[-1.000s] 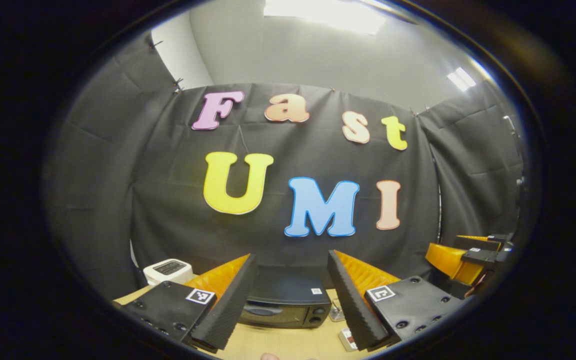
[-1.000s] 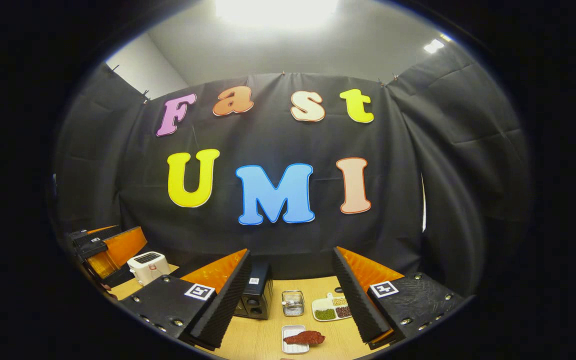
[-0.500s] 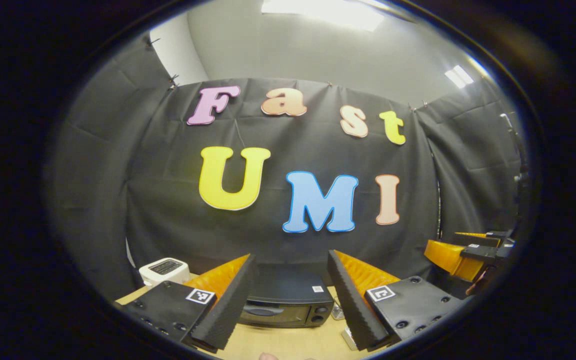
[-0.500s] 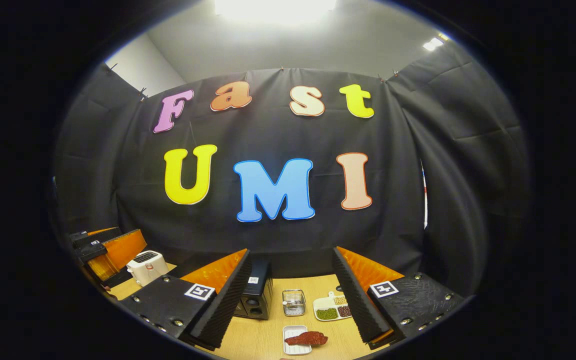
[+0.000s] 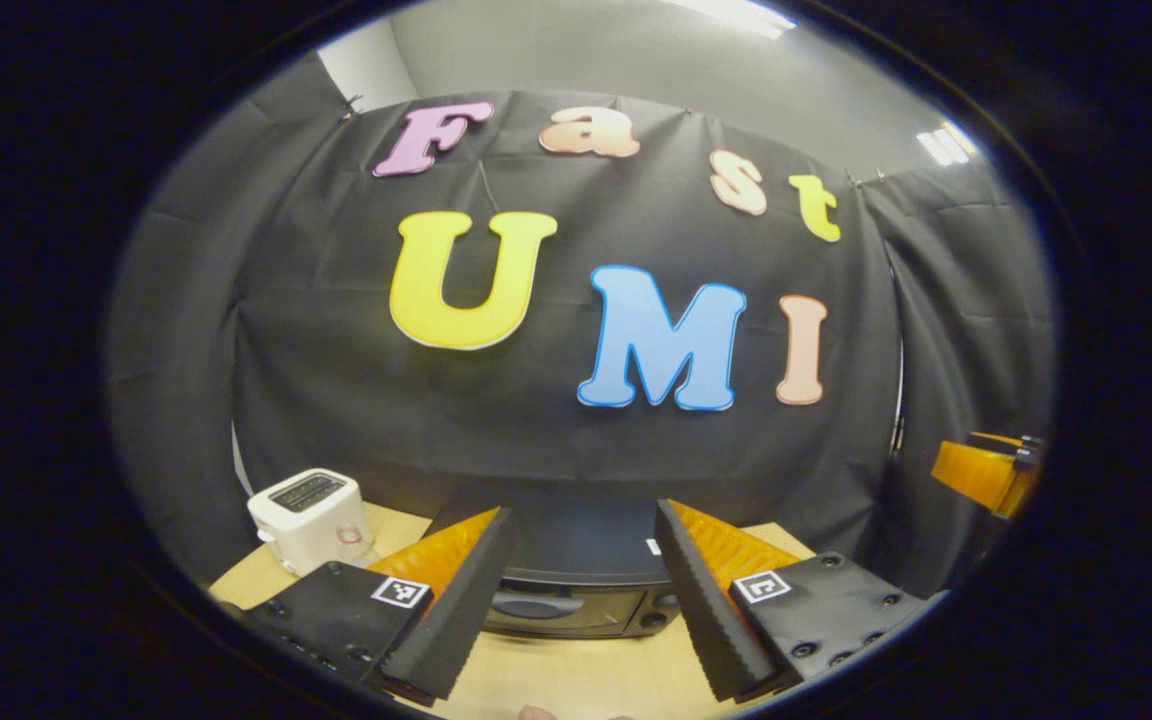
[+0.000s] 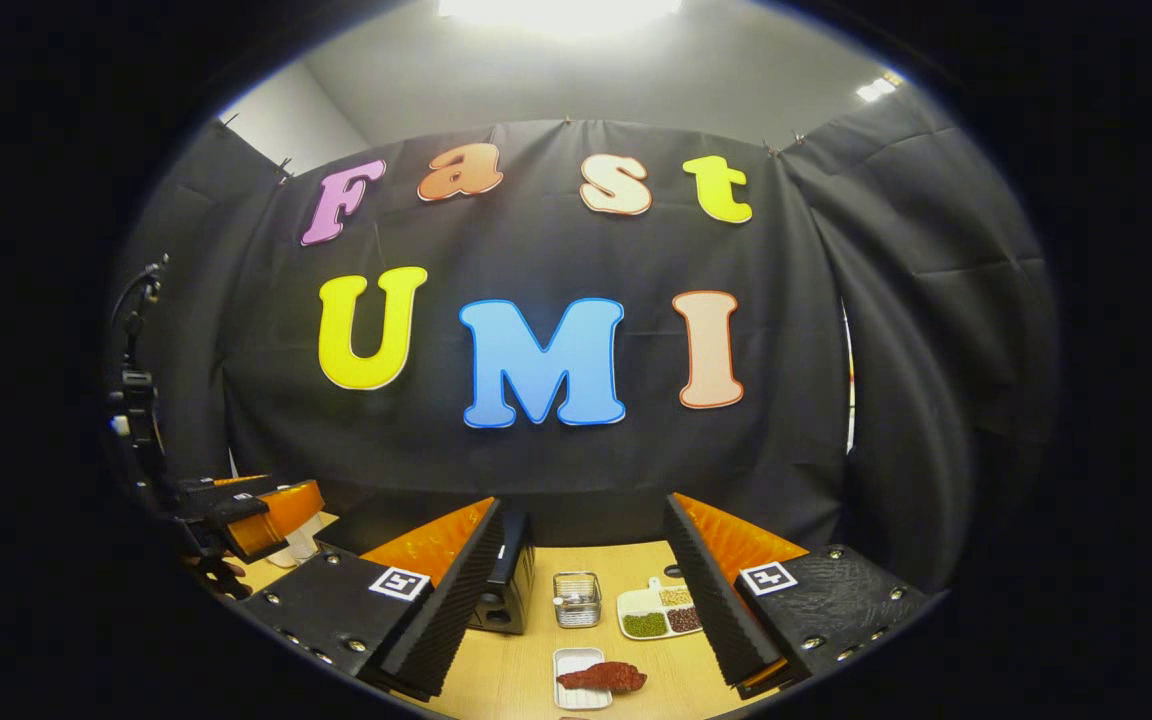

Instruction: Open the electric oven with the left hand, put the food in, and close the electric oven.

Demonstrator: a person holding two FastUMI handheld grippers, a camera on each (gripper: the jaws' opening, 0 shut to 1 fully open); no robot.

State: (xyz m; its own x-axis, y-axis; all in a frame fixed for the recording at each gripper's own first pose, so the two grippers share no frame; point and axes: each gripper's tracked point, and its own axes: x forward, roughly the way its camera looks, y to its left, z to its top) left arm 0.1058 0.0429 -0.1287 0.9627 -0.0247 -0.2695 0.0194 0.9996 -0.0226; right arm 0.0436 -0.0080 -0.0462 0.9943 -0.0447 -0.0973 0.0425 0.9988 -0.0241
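Observation:
A black electric oven [image 5: 576, 600] stands on the wooden table [image 5: 576, 680] straight ahead of my left gripper [image 5: 583, 510]. Its door looks shut, with the handle [image 5: 534, 606] low between my fingers. The left gripper is open, holds nothing and is short of the oven. In the right gripper view the oven [image 6: 508, 590] shows end-on at the left. The food, a reddish-brown piece [image 6: 604, 677], lies on a small white tray [image 6: 574, 690] near the front. My right gripper [image 6: 583, 502] hangs open and empty above the table, with the left gripper [image 6: 261, 505] off to its left.
A white toaster [image 5: 311, 520] stands left of the oven. A small wire basket [image 6: 576, 598] and a divided white dish of beans [image 6: 658, 612] sit right of the oven. The right gripper [image 5: 986, 472] shows at the far right of the left gripper view.
My left gripper has moved forward toward the oven and tipped down, so the oven looks larger and nearer. The right gripper has tipped down slightly.

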